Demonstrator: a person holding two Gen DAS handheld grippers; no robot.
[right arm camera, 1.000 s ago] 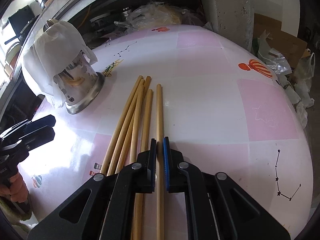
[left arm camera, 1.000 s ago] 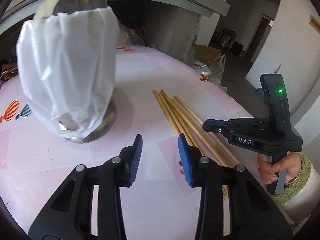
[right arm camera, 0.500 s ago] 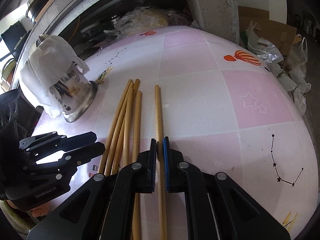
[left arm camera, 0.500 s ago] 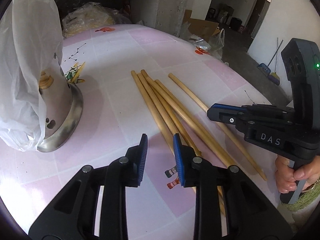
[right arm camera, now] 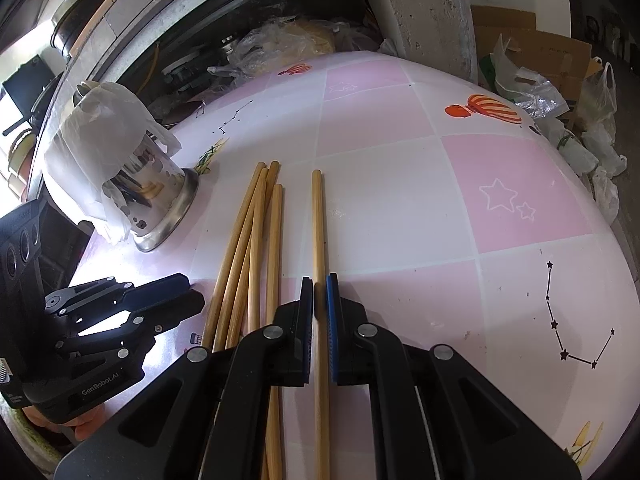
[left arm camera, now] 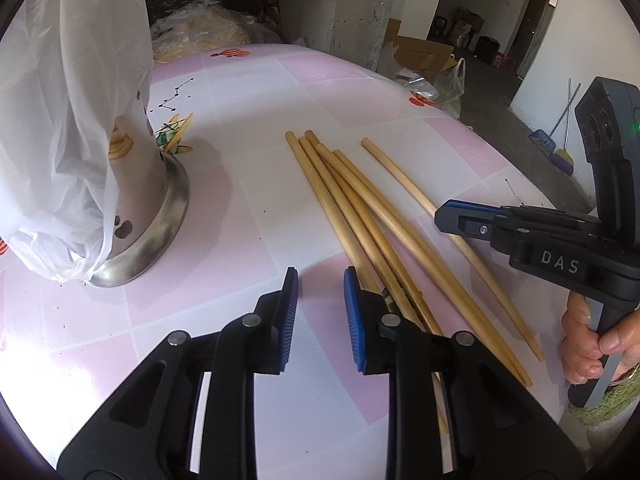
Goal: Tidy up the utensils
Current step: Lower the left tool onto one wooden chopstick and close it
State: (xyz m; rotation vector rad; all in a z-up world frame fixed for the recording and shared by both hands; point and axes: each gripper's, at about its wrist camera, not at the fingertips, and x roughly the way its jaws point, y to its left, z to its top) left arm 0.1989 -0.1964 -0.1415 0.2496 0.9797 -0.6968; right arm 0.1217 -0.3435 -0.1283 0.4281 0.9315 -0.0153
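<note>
Several long wooden chopsticks [left arm camera: 360, 208] lie bunched on the pink-and-white table [left arm camera: 248, 92]. One single chopstick [right arm camera: 317, 220] lies apart to their right, and my right gripper [right arm camera: 319, 280] is shut on it just above the table. My left gripper [left arm camera: 320, 276] hovers low beside the bunch's near ends, with its jaws closing and nothing between the blue pads. Its right finger overlaps the bunch [right arm camera: 248, 248]. To the left, a steel utensil holder [left arm camera: 152, 200] stands upright under a white plastic bag [left arm camera: 72, 100]. The left gripper [right arm camera: 192, 292] also shows in the right wrist view.
Plastic bags [right arm camera: 592, 148] and cardboard boxes [left arm camera: 420, 52] crowd the floor past the table's far edge, beside a concrete pillar [left arm camera: 360, 8]. A hand [left arm camera: 584, 340] grips the right gripper's handle at the right. Pots and clutter sit behind the holder [right arm camera: 132, 172].
My left gripper swung from facing the holder down towards the chopsticks, and its jaws narrowed. The right gripper kept its grip, and the single chopstick now lies further from the bunch.
</note>
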